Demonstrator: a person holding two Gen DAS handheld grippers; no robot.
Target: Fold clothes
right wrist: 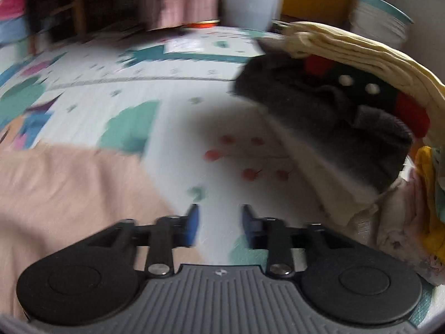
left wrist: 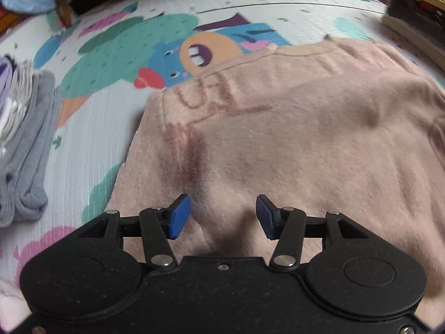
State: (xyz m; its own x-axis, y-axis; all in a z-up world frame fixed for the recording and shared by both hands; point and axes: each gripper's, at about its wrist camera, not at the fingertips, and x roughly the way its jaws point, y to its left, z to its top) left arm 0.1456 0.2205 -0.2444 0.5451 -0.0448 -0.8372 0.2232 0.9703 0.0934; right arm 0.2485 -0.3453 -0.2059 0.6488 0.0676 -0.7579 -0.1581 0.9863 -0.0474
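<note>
Hovering left gripper [left wrist: 222, 217] over pink garment [left wrist: 278, 144].

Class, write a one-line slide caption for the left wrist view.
Open left gripper over a pink garment on a cartoon mat.

The left wrist view looks forward and down from close above the pink garment [left wrist: 278, 144], which fills most of it, with the patterned play mat [left wrist: 91, 128] beyond. The right wrist view sits low over the same mat [right wrist: 172, 94], facing a pile of clothes [right wrist: 328, 111] at right. Both share the pink garment [right wrist: 55, 189] and the mat.
</note>
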